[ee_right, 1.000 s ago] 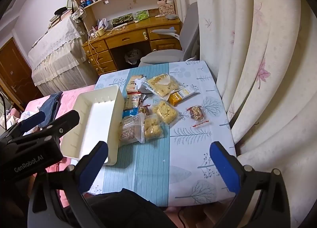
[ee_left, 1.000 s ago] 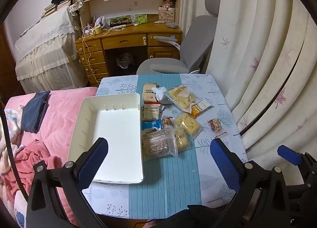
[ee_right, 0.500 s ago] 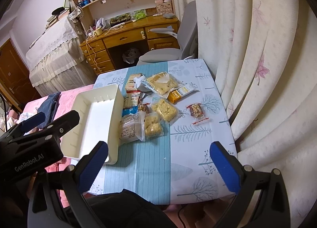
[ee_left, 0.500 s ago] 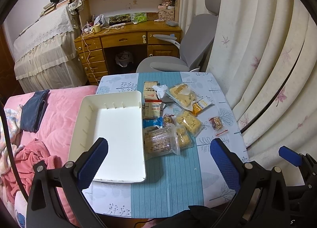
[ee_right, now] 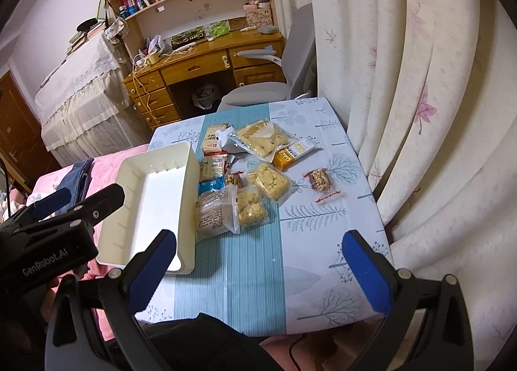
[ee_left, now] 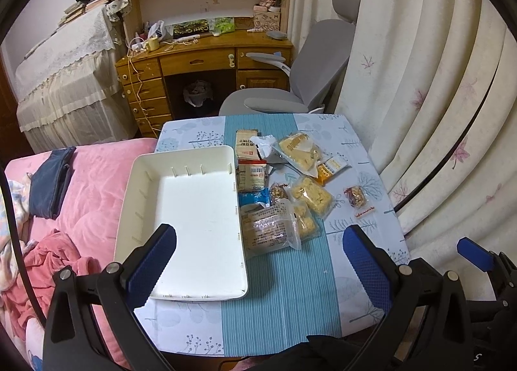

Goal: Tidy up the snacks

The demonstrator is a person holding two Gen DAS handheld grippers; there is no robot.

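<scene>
Nearest the lens, the left gripper (ee_left: 258, 261) with black arms and blue ribbed pads is hovering with its jaws spread wide and empty over the near end of the white rectangular plastic tray (ee_left: 152, 174). The right gripper (ee_right: 258, 261), likewise spread and grasping nothing, is hanging above the striped teal table runner (ee_right: 232, 274) to the right of the tray; in its view the left tool's black body is showing the white lettering "GenRobot.AI". Touching the tray's right wall, a clear crinkled packet with printed text (ee_left: 269, 229) is lying at the head of the snack cluster. Beyond it, a glossy orange wrapper (ee_right: 292, 153) is resting; its print is too small to read. Farther off, behind the tray, a dark box (ee_left: 190, 28) on the wooden desk (ee_left: 197, 57) is reading "Corn Crisps", upside down.
</scene>
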